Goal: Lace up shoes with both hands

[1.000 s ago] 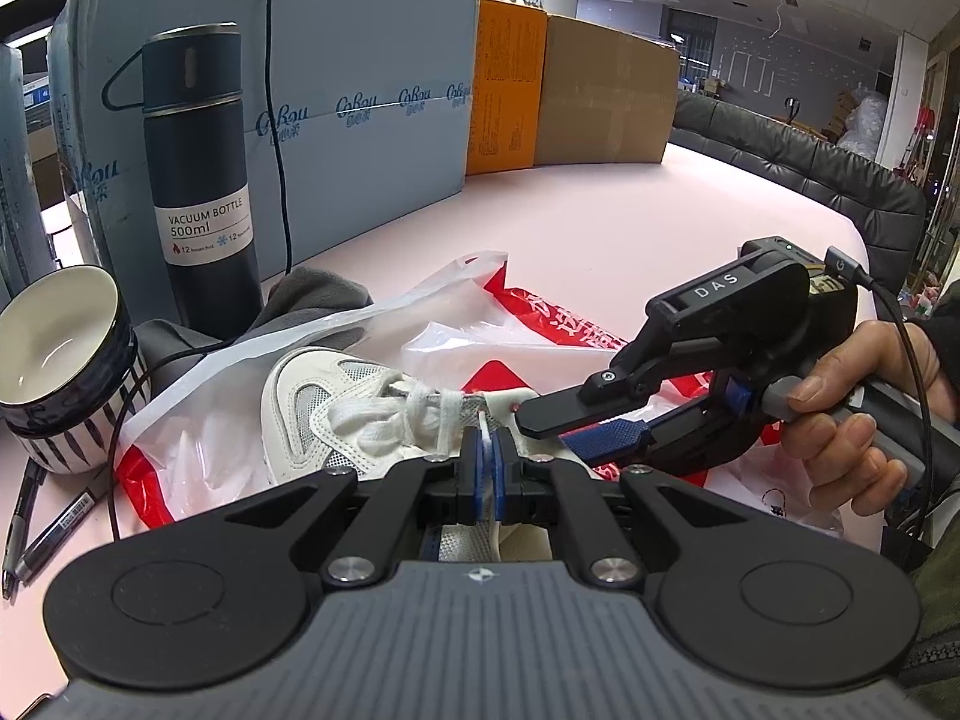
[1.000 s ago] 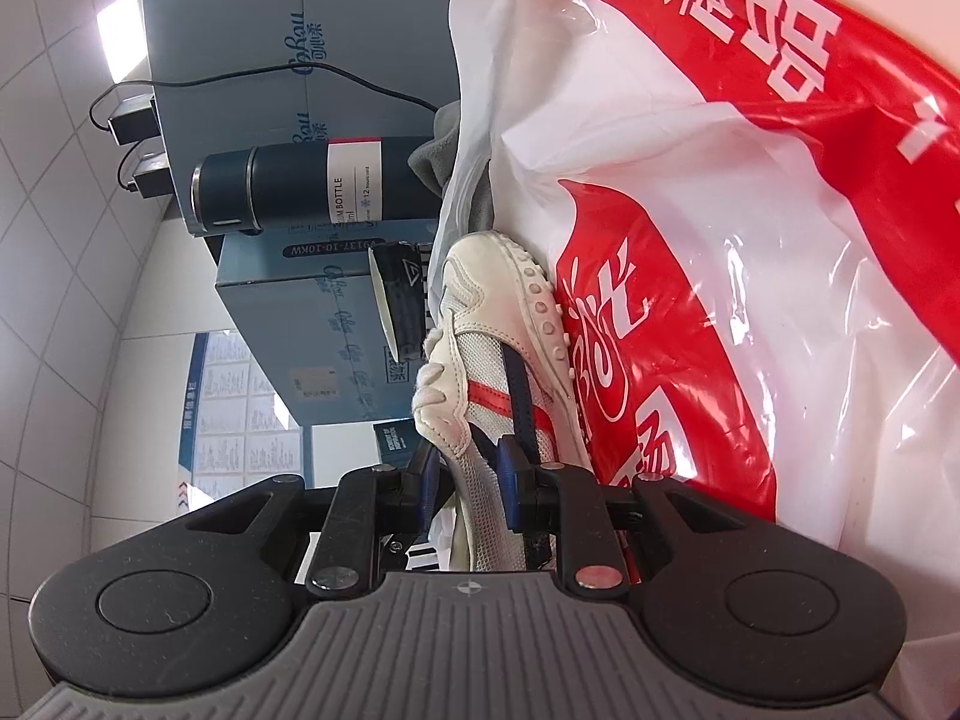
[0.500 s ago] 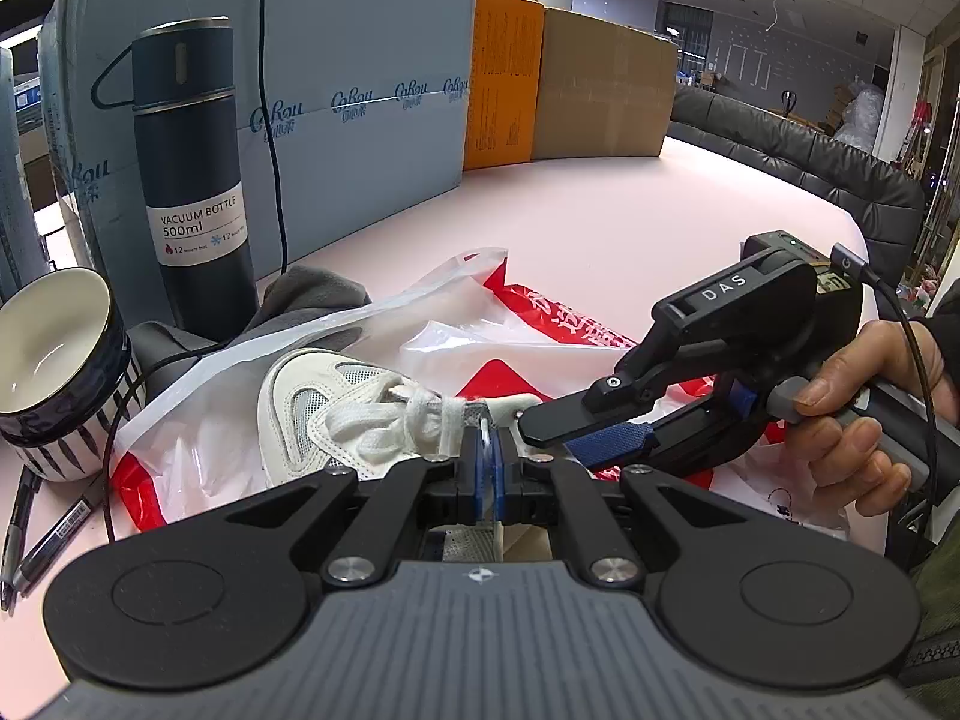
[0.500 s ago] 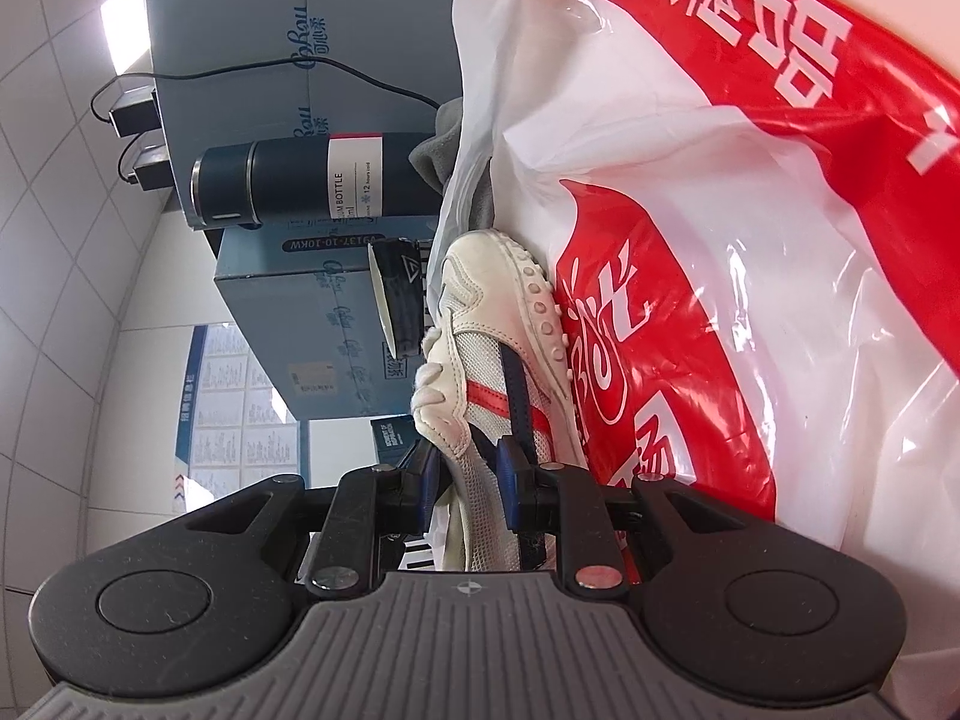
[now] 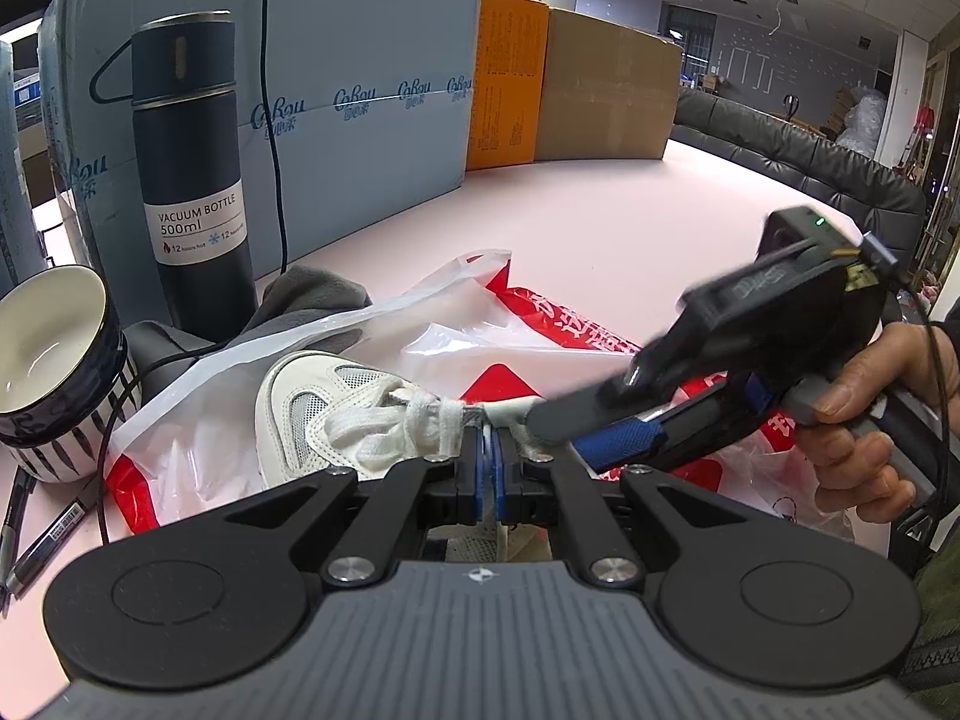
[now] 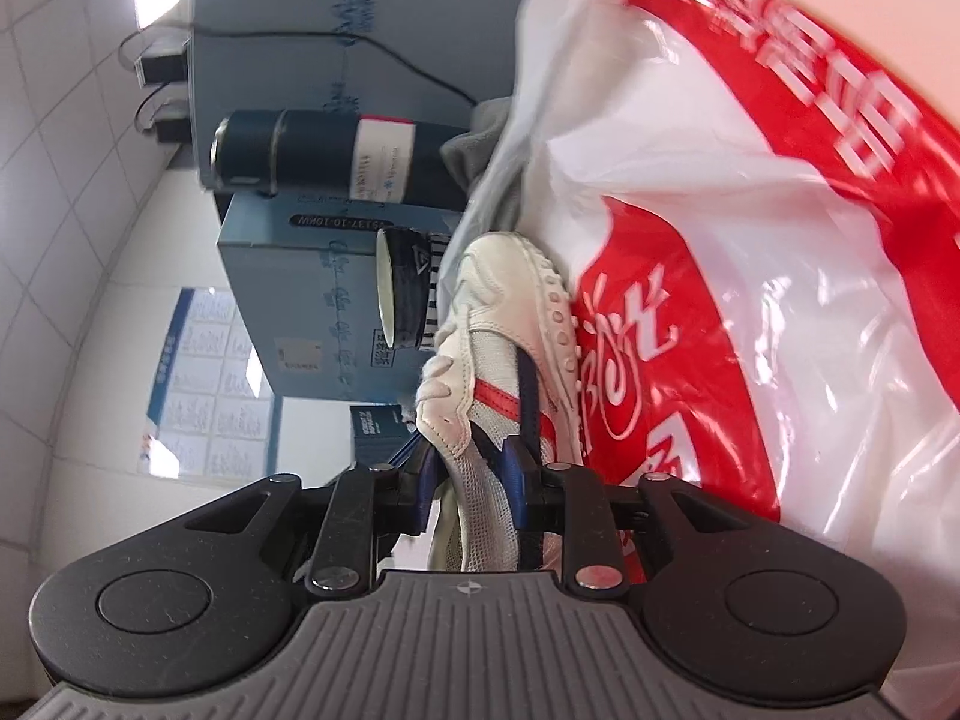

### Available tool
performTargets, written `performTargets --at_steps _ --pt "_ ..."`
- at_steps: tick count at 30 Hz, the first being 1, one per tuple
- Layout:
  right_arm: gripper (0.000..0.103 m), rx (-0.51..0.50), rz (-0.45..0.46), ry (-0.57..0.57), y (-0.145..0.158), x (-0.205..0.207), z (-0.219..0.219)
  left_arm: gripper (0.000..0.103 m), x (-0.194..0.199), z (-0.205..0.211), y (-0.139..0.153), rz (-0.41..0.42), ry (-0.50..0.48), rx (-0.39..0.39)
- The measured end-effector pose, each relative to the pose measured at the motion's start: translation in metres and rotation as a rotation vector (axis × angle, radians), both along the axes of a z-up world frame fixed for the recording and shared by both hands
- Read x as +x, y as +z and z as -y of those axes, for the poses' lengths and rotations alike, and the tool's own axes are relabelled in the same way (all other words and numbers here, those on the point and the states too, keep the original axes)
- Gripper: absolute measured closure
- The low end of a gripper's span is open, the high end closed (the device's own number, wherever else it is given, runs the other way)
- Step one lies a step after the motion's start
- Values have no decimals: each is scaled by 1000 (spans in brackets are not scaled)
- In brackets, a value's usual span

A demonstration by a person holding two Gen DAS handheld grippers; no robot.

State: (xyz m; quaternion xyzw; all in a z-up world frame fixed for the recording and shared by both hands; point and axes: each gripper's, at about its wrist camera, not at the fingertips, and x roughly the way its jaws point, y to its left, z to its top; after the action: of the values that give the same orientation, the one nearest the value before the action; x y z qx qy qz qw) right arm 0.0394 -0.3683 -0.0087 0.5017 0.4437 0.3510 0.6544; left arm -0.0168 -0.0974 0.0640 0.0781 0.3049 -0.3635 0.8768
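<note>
My left gripper (image 5: pixel 489 461) has its fingers clamped on the thin white lace end (image 5: pixel 499 531). My right gripper (image 6: pixel 474 480), gripping the white mesh sneaker (image 5: pixel 336 414) a second ago, is opening its fingers around the upper: hold released, I judge. The sneaker lies on a red-and-white plastic bag (image 5: pixel 540 324) on the pink table (image 5: pixel 600 228). Dark flask (image 5: pixel 192 180) reads "VACUUM BOTTLE 500ml".

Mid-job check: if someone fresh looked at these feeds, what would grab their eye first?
The white sneaker lying on the red-and-white plastic bag at centre. The left gripper is pinched shut on a white lace; the right gripper straddles the shoe's side, jaws opening. A dark vacuum bottle stands behind on the left.
</note>
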Motion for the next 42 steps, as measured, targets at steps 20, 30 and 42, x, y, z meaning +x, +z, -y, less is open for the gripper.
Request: performTargets --at_steps 20,30,42 --pt "27 -353 502 224 82 -16 -34 87 -15 0 11 22 3 86" --pt "27 -337 500 225 81 -15 -39 93 -24 0 12 71 -12 114" --pt "27 -306 493 210 80 -20 -39 95 -28 -2 13 85 24 89"
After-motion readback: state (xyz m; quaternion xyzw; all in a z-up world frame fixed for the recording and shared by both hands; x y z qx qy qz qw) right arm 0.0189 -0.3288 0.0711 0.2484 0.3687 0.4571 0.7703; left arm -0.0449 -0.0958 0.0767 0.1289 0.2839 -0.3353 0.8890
